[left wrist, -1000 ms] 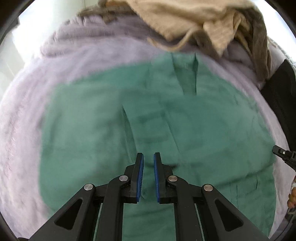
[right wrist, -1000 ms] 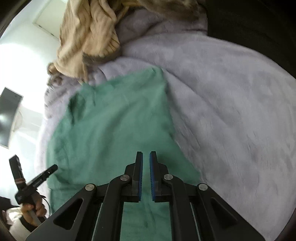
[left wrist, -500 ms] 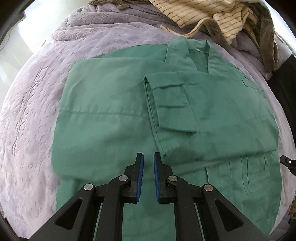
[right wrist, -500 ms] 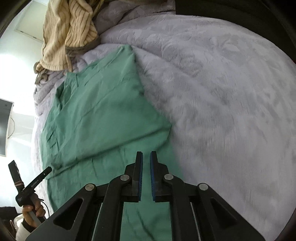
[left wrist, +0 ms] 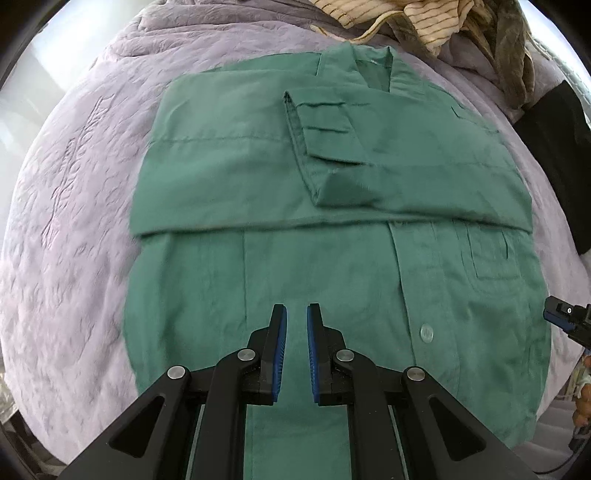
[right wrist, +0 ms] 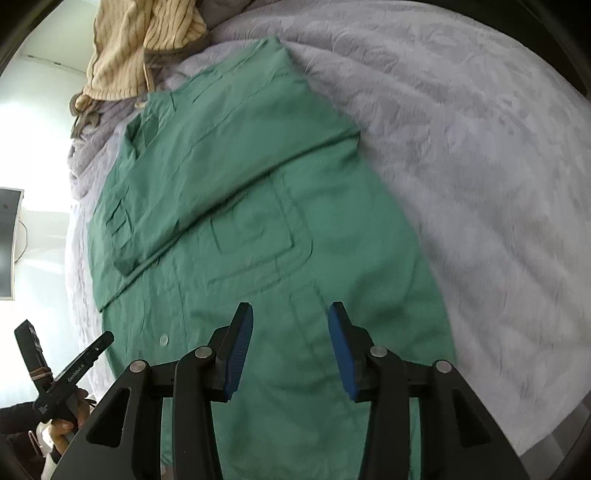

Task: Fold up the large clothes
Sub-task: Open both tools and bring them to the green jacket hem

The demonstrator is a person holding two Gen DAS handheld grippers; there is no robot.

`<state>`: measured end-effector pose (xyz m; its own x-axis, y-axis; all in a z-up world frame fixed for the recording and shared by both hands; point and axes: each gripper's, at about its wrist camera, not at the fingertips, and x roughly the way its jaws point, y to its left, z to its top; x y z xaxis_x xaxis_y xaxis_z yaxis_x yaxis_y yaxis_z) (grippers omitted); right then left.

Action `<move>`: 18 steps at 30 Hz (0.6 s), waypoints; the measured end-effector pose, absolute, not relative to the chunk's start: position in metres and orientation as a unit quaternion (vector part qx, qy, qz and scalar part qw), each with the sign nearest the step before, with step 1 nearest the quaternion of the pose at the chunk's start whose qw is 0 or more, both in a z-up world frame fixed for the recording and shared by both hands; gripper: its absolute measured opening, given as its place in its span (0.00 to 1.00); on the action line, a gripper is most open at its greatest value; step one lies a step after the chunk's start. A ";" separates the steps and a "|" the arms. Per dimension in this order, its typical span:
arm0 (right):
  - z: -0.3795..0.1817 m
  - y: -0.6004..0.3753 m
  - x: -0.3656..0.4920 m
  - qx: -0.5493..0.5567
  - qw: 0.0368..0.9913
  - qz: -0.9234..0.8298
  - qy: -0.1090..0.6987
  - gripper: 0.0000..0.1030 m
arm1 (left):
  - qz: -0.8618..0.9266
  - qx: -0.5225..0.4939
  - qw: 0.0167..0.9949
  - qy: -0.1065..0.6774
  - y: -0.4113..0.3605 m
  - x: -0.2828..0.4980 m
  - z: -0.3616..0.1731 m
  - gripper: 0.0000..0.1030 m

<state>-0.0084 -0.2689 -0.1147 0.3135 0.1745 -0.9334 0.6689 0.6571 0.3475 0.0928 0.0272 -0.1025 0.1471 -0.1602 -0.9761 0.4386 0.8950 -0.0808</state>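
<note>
A green button-up shirt (left wrist: 258, 184) lies flat on a bed, collar (left wrist: 369, 62) at the far end. Its sleeves are folded across the chest, and a cuff (left wrist: 325, 147) lies on top. My left gripper (left wrist: 296, 306) hovers over the lower front, left of the button placket, shut with nothing between its pads. My right gripper (right wrist: 291, 304) hangs over the same shirt (right wrist: 258, 221), just below the chest pocket (right wrist: 251, 229). Its jaws are opening and nothing is between them.
A lilac blanket (left wrist: 74, 221) covers the bed all around the shirt. A beige striped garment (left wrist: 424, 18) is heaped beyond the collar. A dark object (left wrist: 554, 147) lies at the right edge. A hand (right wrist: 62, 424) holds the left gripper at the lower left.
Both grippers have drawn back from the folded sleeves toward the hem, so more of the shirt shows. The right jaws went from shut to apart. The left jaws stayed shut.
</note>
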 end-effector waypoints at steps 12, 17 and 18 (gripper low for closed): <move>-0.112 -0.230 -0.017 0.365 0.698 -0.147 0.598 0.56 | -0.177 0.117 0.734 0.645 0.057 0.050 -0.091 0.99; -0.108 -0.221 -0.021 0.358 0.697 -0.141 0.605 0.72 | -0.172 0.121 0.729 0.651 0.059 0.040 -0.090 0.99; -0.106 -0.220 -0.022 0.354 0.702 -0.138 0.602 0.79 | -0.171 0.122 0.729 0.652 0.060 0.039 -0.089 0.99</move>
